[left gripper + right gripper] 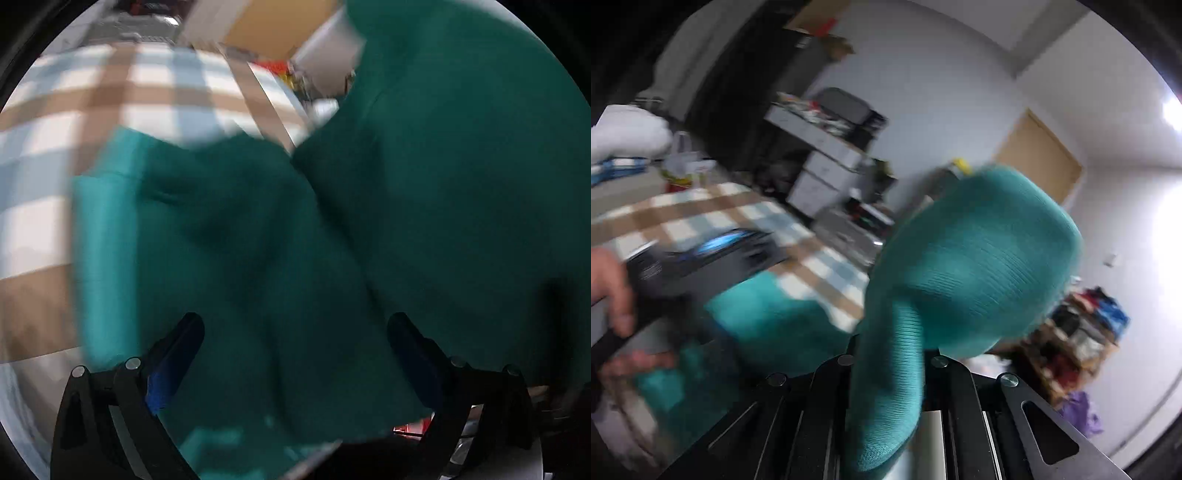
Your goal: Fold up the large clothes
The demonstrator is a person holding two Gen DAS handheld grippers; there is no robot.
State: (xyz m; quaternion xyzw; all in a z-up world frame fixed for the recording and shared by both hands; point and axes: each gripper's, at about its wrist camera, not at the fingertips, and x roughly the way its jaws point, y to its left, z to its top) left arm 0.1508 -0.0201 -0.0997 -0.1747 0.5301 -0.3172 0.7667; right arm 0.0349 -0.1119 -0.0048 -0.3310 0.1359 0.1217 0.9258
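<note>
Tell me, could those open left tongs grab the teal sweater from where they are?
Probably yes. The left tongs stand wide open with the teal sweater lying right between and ahead of them, nothing in between. The right tongs already pinch another part of it.

Matt ribbed-knit teal garment (979, 258); soft woven checked cloth (110, 92).

The garment (229, 236) lies on the checked bed cover (122, 96) before my left fingers (184, 343), the bare cover stretching toward ten o'clock. My right gripper (886, 354) lifts a fold (971, 266) above it; my left hand (609, 284) sits at nine o'clock, shelves (827, 155) behind at twelve.
</note>
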